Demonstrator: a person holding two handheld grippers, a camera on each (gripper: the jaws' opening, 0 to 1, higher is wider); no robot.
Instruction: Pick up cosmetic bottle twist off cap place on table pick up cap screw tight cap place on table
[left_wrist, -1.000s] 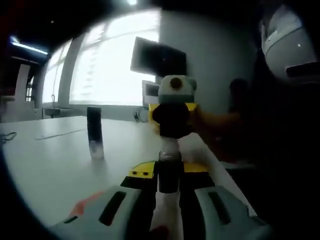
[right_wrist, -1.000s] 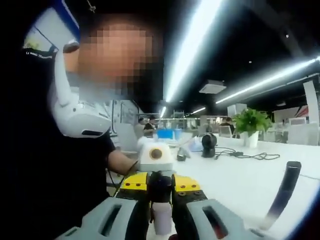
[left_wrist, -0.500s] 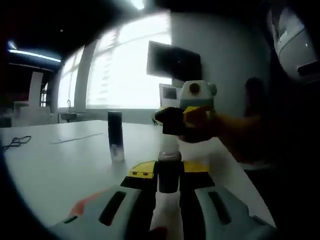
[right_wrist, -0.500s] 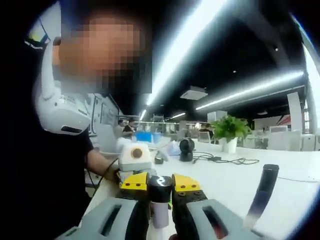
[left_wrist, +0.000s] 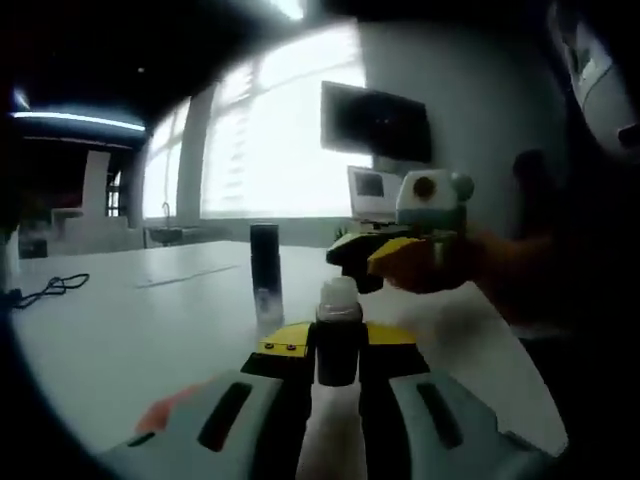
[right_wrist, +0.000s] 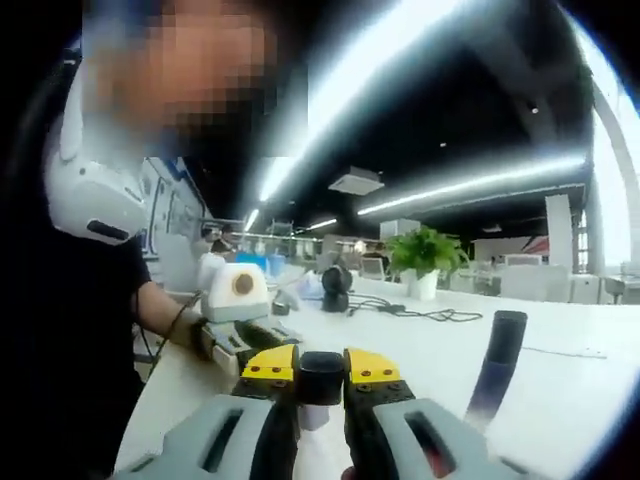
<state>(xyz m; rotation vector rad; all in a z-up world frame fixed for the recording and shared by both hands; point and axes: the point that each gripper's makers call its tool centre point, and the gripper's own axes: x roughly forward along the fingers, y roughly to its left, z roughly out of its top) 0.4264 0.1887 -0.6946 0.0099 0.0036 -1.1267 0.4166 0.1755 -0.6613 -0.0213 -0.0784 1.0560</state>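
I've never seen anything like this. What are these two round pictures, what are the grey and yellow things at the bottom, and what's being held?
No robot here: a person holds a hand-held gripper in each hand, and each carries a fisheye camera looking along its fingers. In the left gripper view, the left gripper clamps a bottle with its cap off; the right gripper appears beyond it. In the right gripper view, the right gripper grips the dark cap, and the left gripper shows at the left. A second dark bottle stands on the white table.

Grey hand-held gripper; yellow-tipped black jaws; person's dark short sleeve
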